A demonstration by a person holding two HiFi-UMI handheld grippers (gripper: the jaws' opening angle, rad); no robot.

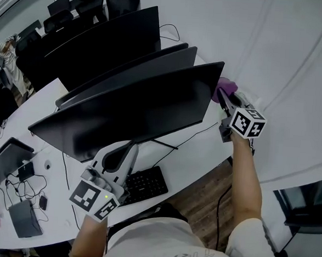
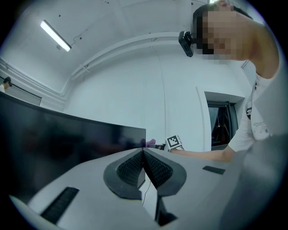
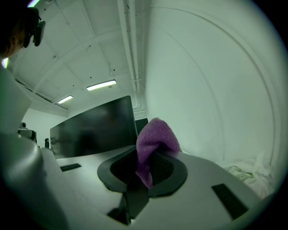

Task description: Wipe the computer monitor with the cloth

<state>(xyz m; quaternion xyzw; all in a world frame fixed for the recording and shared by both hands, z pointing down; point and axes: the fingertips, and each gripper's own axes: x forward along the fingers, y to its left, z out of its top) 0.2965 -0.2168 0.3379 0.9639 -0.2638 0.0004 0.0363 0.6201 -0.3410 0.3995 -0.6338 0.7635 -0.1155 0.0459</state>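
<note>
Cloth (image 3: 154,137), purple, likely soft, light and limp, is clamped by a bunched fold (a sound hold) in right tongs (image 3: 145,158) at 2 o'clock, beside the monitor (image 1: 135,109) edge; left tongs (image 2: 144,155) are together, empty, at 7 o'clock.

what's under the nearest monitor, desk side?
A black keyboard sticks out below its lower edge, plus a thin stand leg and a cable on the white desk. The monitor panel hides whatever sits further back.
</note>
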